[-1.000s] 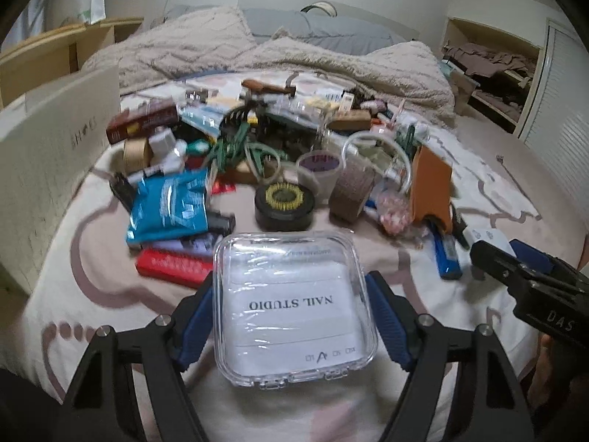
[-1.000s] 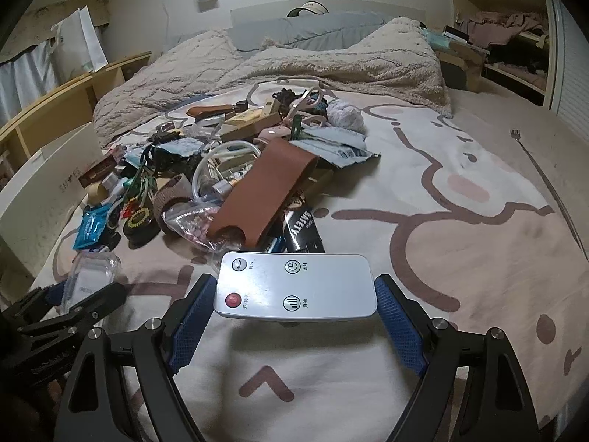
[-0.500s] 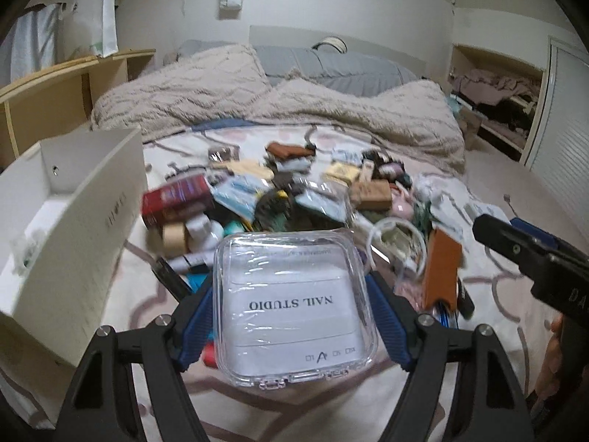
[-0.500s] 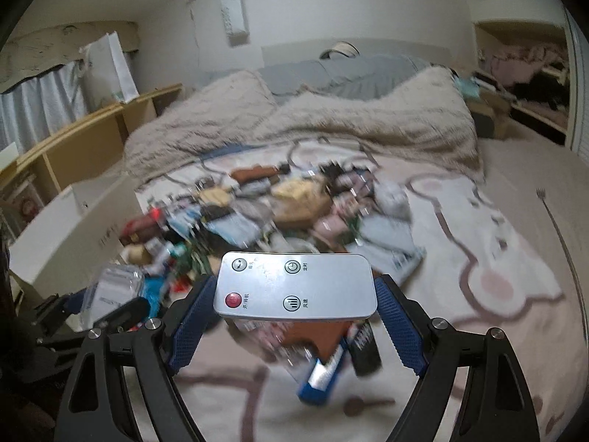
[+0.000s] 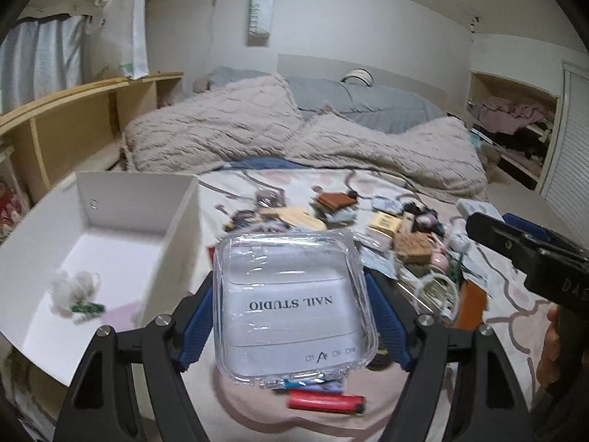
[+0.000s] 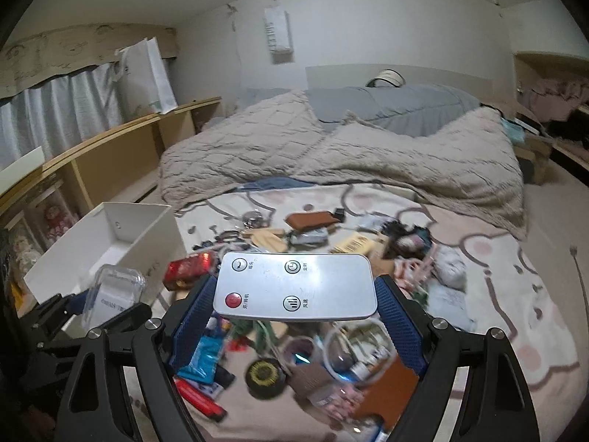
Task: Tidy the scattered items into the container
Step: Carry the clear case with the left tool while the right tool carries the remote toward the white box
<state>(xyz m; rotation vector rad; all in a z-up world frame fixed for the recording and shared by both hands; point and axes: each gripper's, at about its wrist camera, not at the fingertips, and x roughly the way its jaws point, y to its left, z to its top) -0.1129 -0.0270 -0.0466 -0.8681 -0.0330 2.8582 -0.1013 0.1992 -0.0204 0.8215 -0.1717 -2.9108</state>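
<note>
Clear case (image 5: pixel 294 305): clamped between the left gripper (image 5: pixel 292 322) pads, held above the bed beside the white box (image 5: pixel 184 235).
Remote (image 6: pixel 294 287): pinched in the right gripper (image 6: pixel 294 316), over the clutter (image 6: pixel 331 243).

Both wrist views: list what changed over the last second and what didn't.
Both grippers rose off the bed, carrying their loads. The pile of clutter dropped lower in each view, and the white box, before seen only from its side, now shows its open inside. Unchanged: the left gripper is clamped on the clear case, the right gripper on the remote.
</note>
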